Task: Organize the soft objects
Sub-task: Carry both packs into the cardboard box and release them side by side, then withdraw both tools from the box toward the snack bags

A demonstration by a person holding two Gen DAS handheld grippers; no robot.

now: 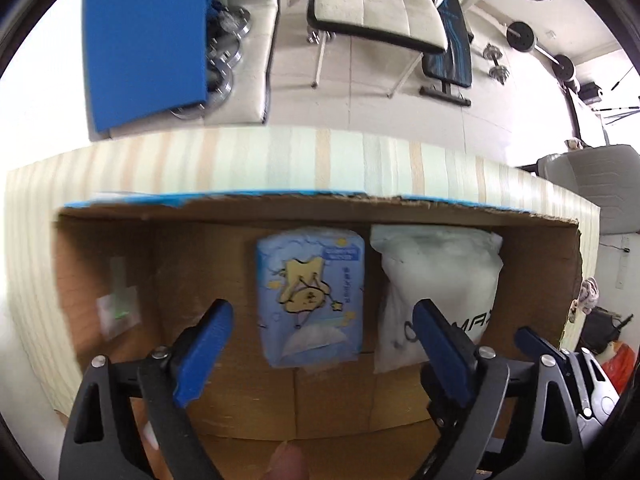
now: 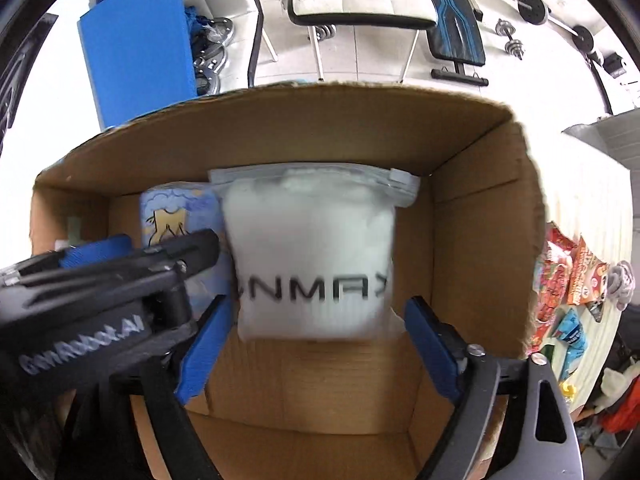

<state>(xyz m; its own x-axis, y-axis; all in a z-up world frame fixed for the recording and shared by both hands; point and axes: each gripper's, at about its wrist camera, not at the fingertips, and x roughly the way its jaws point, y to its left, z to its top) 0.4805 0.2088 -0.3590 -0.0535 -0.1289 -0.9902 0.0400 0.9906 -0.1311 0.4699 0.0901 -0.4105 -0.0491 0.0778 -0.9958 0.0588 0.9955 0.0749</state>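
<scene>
Blue tissue pack (image 1: 310, 298) and white zip bag (image 1: 436, 296) flat side by side against cardboard box (image 1: 532, 272) far wall, long axes front-to-back. Bare floor left and front. Left hand-held gripper (image 1: 322, 344) and right hand-held gripper (image 2: 316, 344) spread wide, released, above.

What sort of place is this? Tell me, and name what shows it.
Probably a room at home used as a home gym: a weight bench, dumbbells and a white chair on a tiled floor beyond the cardboard box.
</scene>
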